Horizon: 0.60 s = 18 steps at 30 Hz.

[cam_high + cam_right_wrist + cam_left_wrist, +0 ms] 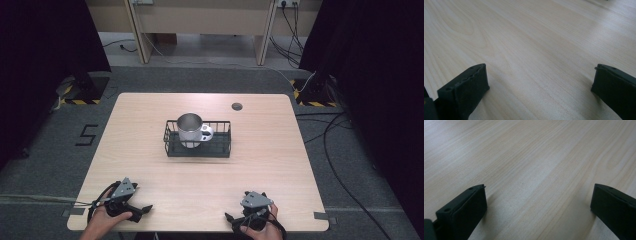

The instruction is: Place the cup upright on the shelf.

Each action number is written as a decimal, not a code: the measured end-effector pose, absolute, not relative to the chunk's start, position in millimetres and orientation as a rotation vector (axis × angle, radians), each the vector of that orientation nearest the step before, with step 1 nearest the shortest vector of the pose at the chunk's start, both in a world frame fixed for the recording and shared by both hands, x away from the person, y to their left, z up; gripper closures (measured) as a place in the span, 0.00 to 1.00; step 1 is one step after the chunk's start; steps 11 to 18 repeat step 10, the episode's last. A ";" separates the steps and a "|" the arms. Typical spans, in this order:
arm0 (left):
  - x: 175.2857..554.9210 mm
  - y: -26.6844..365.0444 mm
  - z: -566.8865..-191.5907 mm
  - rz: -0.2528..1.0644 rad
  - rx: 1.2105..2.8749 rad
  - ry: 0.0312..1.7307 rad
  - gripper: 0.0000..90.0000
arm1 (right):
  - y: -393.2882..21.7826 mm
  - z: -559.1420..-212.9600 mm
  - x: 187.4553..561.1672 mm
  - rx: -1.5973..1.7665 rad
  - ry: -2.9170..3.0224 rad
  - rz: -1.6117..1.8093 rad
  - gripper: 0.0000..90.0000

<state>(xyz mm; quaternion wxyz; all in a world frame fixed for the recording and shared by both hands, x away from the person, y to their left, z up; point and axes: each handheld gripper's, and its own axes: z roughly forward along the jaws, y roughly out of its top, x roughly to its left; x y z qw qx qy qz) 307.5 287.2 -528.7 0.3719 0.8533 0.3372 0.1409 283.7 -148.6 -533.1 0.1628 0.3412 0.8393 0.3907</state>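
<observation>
A shiny metal mug [190, 129] with a white handle stands upright inside a black wire basket [223, 148] at the middle of the light wooden table [150, 175]. Near the table's front left corner my left gripper [145, 208] rests in a hand, open, nothing between its jaws. In the left gripper view its fingers [464, 210] stand wide apart over bare wood. My right gripper [229, 218] lies near the front right edge, held by the other hand, open and empty. The right gripper view has its fingers [465, 88] set wide over bare wood too.
A small dark round grommet [237, 106] sits in the tabletop at the far right. Grey carpet with cables surrounds the table, and wooden desk legs stand beyond it. Dark curtains hang on both sides.
</observation>
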 end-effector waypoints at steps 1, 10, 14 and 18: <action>307.5 287.2 -528.7 0.361 2.188 0.864 0.00 | -148.6 -533.1 283.7 0.974 2.394 1.115 0.01; 307.4 287.2 -528.7 0.361 2.188 0.863 0.00 | -149.0 -533.0 283.6 0.971 2.395 1.116 0.01; 307.4 287.2 -528.7 0.361 2.188 0.863 0.00 | -149.0 -533.0 283.6 0.971 2.395 1.116 0.01; 307.4 287.2 -528.7 0.361 2.188 0.863 0.00 | -149.0 -533.0 283.6 0.971 2.395 1.116 0.01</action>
